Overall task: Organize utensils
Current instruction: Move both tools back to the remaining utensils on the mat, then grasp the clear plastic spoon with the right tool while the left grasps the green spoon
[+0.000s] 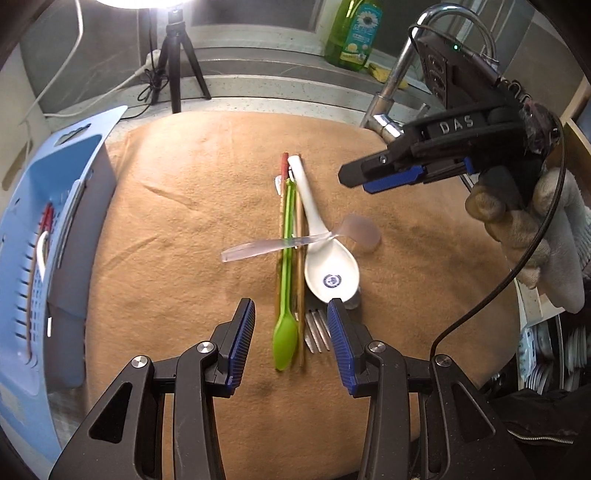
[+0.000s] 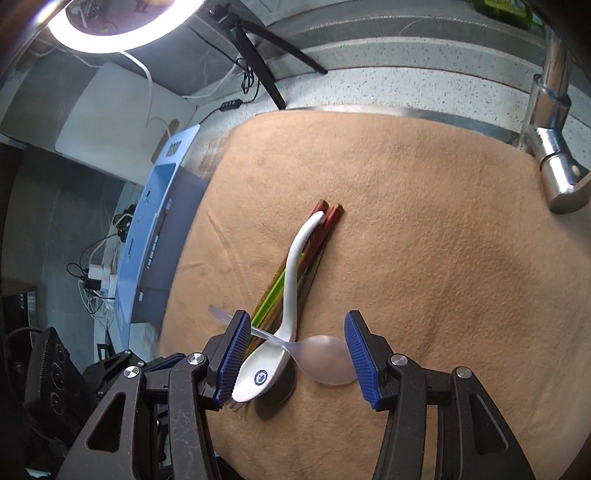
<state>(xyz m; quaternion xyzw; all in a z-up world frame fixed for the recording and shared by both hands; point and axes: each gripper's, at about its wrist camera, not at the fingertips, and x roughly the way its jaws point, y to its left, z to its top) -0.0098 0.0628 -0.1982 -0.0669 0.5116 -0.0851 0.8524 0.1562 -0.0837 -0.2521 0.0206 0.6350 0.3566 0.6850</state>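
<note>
Tan cloth (image 1: pixel 184 258) covers the work surface, and on it we count one pile of utensils lying mostly parallel: one white ceramic spoon (image 1: pixel 325 258) with a blue emblem in its bowl, one green plastic spoon (image 1: pixel 285 332), one clear plastic spoon (image 1: pixel 295 242) laid crosswise over the others, one metal fork (image 1: pixel 317 332) of which only the tines show, and two red-tipped chopsticks (image 2: pixel 325 229) beneath the ceramic handle; further brown sticks run alongside the green spoon, number uncertain. We note the clear spoon's bowl rests on the cloth just right of the ceramic spoon. Left gripper (image 1: pixel 291 339) hovers with its jaws spread wide, straddling the green spoon's bowl and the fork tines, holding nothing. Right gripper (image 2: pixel 291 360) likewise stands agape and empty, its fingers either side of the ceramic bowl and the clear bowl; in the left view it appears side-on, held by a gloved hand (image 1: pixel 535 221). One blue slotted basket (image 1: pixel 44 229) stands at the cloth's left edge with some red and white items inside, too blurred to identify. Behind: one chrome faucet (image 1: pixel 391 92), one green dish-soap bottle (image 1: pixel 354 33), one black tripod (image 1: pixel 177 62) carrying a ring light (image 2: pixel 122 26).
</note>
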